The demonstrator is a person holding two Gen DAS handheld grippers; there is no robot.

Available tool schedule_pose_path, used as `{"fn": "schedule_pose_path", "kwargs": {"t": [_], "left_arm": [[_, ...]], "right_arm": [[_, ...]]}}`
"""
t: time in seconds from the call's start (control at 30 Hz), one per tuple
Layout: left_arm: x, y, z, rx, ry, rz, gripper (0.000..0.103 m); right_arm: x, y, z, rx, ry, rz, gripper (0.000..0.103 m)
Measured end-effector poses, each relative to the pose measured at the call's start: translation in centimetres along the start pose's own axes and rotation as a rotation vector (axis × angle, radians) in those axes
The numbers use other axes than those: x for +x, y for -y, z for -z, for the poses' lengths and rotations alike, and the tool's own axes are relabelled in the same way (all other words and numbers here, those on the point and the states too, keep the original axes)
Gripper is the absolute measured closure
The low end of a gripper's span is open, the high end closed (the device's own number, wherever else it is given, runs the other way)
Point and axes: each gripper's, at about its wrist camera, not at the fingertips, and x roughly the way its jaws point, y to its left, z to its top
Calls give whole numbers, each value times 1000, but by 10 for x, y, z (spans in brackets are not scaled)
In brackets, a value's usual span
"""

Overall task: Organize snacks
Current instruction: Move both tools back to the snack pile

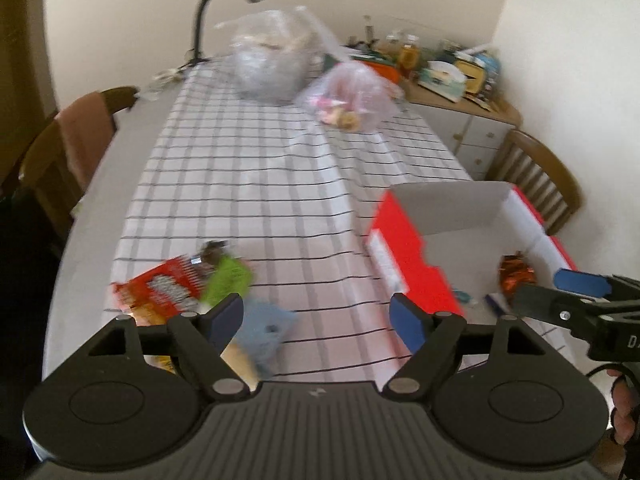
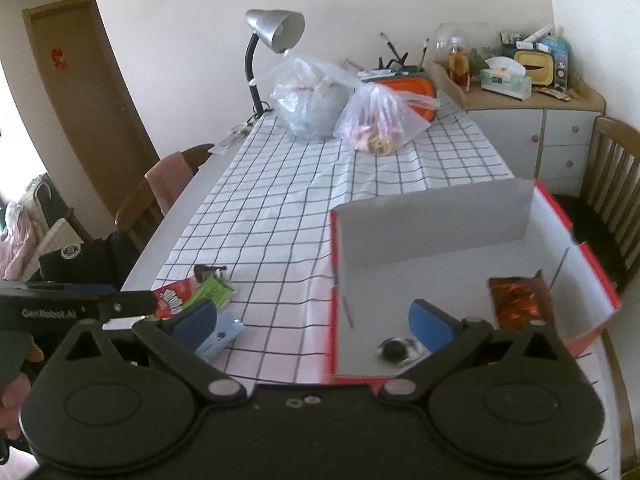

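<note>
A red box with a white inside stands open at the table's near right. In it lie an orange foil snack and a small round dark snack in clear wrap. A pile of snacks lies at the near left: a red packet, a green packet, a light blue packet and a small dark one. My left gripper is open and empty, just above the cloth between pile and box. My right gripper is open and empty, over the box's left edge.
Two clear plastic bags of food sit at the far end of the checked tablecloth, beside a silver desk lamp. Wooden chairs stand on the left and right. A cluttered sideboard stands at the back right.
</note>
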Motion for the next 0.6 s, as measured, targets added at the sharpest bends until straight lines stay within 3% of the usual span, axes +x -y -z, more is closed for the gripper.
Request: {"fn": "schedule_pose_path", "kwargs": {"t": [0.27,0.6], "left_arm": [[-2,-76,11,-44,-27,-81,23],[10,-145,40,-65,-93,-123,23]], "right_arm": [[27,-49,17,-19,-50,-17,0],[72,-107,36,-79,-156,-49,1]]}}
